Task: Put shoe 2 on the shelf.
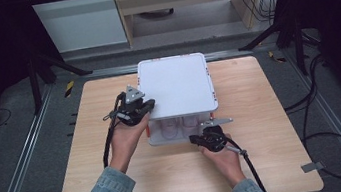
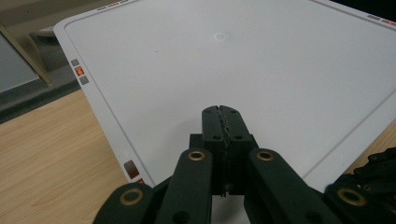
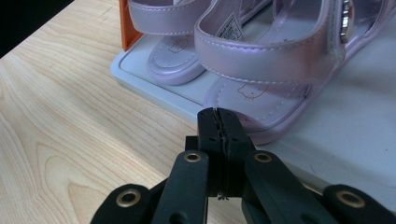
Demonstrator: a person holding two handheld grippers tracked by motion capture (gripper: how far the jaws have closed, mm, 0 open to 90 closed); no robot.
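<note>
Wooden table (image 1: pixel 179 175), lid (image 1: pixel 177 85) hiding sandals (image 3: pixel 261 70) — mostly

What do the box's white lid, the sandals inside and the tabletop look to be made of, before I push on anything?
White lid: likely moulded plastic, matte and smooth, with a raised rim and a small moulding dimple at its centre. Sandals: lilac straps with a pearly sheen and stitched edges, probably faux leather. Tabletop: pale wood grain, flat and satin; whether solid wood or laminate can't be told.

High view overhead, gripper views close, sharing the box (image 1: pixel 177 87)
</note>
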